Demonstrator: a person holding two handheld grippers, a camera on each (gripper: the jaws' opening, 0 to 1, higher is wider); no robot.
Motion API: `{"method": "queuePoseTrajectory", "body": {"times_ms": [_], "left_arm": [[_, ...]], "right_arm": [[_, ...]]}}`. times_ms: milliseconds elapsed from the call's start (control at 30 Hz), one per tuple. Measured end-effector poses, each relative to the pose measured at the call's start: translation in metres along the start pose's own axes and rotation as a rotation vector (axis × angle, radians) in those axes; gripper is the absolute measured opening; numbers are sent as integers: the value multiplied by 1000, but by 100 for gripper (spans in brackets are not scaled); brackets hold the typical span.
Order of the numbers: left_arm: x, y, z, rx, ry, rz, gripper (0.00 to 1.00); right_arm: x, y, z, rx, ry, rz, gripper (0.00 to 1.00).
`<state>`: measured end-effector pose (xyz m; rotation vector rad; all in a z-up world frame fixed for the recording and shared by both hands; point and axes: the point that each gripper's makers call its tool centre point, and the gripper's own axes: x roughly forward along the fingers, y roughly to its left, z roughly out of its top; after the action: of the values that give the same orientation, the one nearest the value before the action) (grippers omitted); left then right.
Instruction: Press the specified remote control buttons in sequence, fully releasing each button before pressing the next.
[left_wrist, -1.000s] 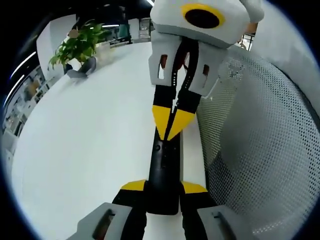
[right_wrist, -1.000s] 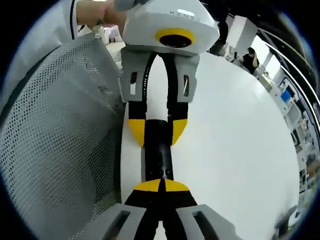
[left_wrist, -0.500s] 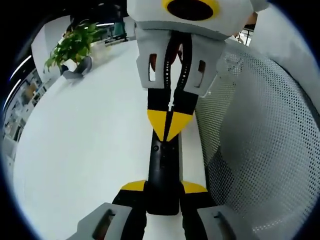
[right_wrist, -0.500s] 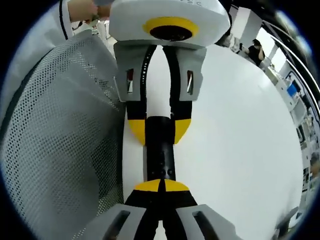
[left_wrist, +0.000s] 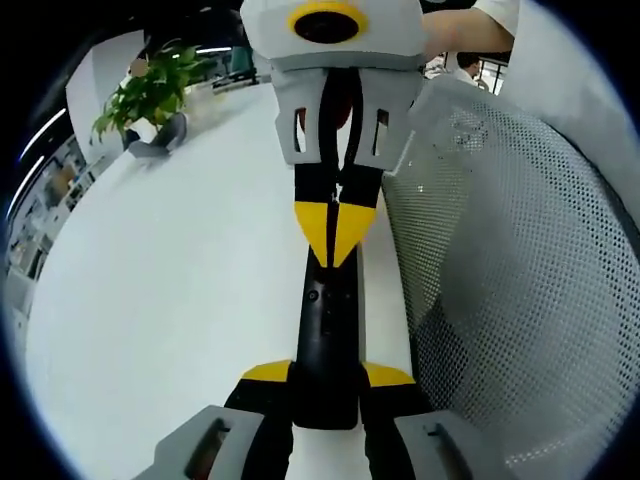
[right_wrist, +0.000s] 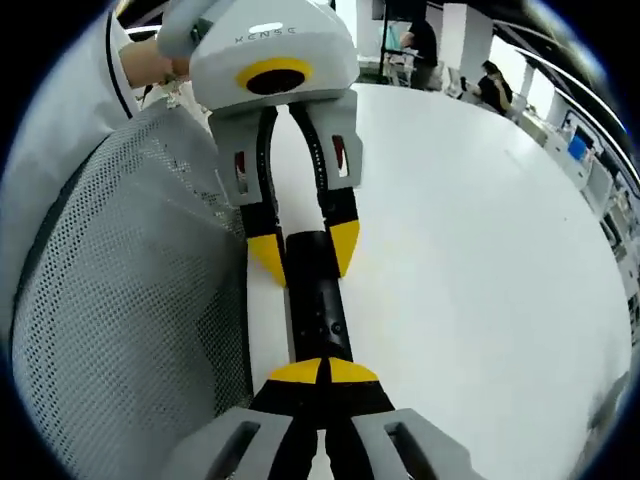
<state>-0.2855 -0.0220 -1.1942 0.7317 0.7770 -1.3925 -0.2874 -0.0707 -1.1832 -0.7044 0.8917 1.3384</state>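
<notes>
Black remote control, yellow-tipped tongs, white table.

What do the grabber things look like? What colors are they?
Both grippers match. The left gripper and right gripper have black jaws tipped in yellow, on pale grey bodies with slotted sides. Each carries a white housing with a yellow-ringed lens. The person wears a white sleeve.

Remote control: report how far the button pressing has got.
Done: the left gripper has the black remote control clamped at one end, above the white table. In hand: the right gripper, shut, rests its yellow tips on the remote's top face, seemingly pressing. Left: releasing and any further presses; which buttons are already done cannot be told.
</notes>
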Motion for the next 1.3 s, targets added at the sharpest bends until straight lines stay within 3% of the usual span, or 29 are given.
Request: {"method": "queuePoseTrajectory", "body": {"times_ms": [167,233,300,400,467,633,833,933,1033,1167,1233,1300], "left_arm": [[0,0,0,3,-1,-1,25],[0,0,0,5,10,-1,25],[0,0,0,6,12,-1,25],[0,0,0,1,2,1,25],[0,0,0,-6,-3,2,25],[0,0,0,-5,3,-1,25],[0,0,-1,-3,-7,-1,25],[0,0,0,0,-12,-2,25],[0,0,0,5,-8,-4,25],[1,0,0,15,5,-10,25],[1,0,0,17,6,-12,25],[1,0,0,16,4,-11,25]], "right_arm": [[3,0,0,-109,125,-47,0],[5,1,1,-113,129,-48,0],[3,0,0,-114,120,-43,0],[1,0,1,-25,50,-3,0],[-1,-1,-1,-23,31,11,0],[-4,0,-5,-20,27,32,0],[-7,0,-11,11,35,0,0],[-6,0,-10,-10,47,-25,0],[-4,-1,-9,-128,65,-69,0],[-4,0,-10,-129,72,-94,0],[-5,-1,-10,-109,37,-97,0],[-6,-2,-8,-65,-45,-91,0]]}}
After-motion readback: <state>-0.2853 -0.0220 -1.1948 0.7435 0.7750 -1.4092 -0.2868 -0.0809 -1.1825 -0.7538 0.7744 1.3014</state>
